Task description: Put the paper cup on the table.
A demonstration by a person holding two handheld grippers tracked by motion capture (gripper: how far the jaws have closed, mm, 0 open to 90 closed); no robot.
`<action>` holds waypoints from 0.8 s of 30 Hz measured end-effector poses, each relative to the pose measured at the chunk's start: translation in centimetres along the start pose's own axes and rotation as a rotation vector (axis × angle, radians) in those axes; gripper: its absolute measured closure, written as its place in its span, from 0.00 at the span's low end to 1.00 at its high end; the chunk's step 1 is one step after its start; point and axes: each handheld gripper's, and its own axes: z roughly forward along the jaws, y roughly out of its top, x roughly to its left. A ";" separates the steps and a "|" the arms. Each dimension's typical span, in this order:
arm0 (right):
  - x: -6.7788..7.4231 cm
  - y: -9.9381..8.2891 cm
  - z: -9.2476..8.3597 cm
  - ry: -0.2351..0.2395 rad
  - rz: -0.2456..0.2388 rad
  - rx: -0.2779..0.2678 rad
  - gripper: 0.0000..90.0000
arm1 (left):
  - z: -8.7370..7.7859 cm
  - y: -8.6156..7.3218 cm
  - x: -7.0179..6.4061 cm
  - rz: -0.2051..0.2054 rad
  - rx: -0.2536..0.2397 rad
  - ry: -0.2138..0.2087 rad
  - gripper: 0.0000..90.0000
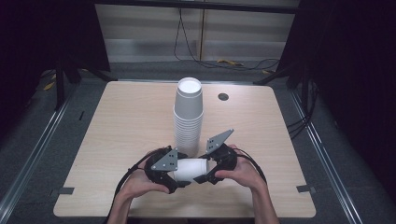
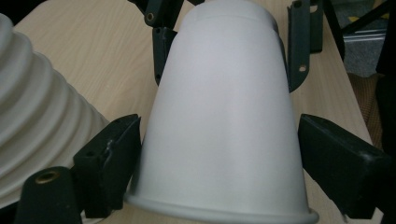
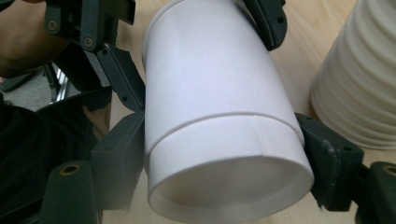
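Your left gripper (image 2: 219, 154) and right gripper (image 3: 224, 154) both clamp the paper cup (image 1: 190, 170); it's light and crushable, so squeeze gently near the stiff rim and base.

I see a plain white paper cup (image 1: 191, 169) between my black left gripper (image 1: 176, 179) and black right gripper (image 1: 204, 176), each topped with a grey plate; a white, ribbed-looking cup stack (image 1: 188, 114); a pale wood-grain table (image 1: 130, 121).
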 end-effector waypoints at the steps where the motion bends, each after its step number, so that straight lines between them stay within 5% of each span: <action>1: 0.1 0.0 -0.1 -0.008 0.006 -0.003 0.26 | -0.1 0.0 0.1 -0.007 -0.019 -0.003 0.17; 13: -0.5 -1.0 -0.2 -0.074 0.044 -0.014 0.26 | -2.1 -1.0 0.5 -0.108 -0.169 0.080 0.18; 24: -0.4 -2.5 -0.9 -0.127 0.055 -0.148 0.26 | -3.4 -2.5 0.3 -0.233 -0.297 0.142 0.18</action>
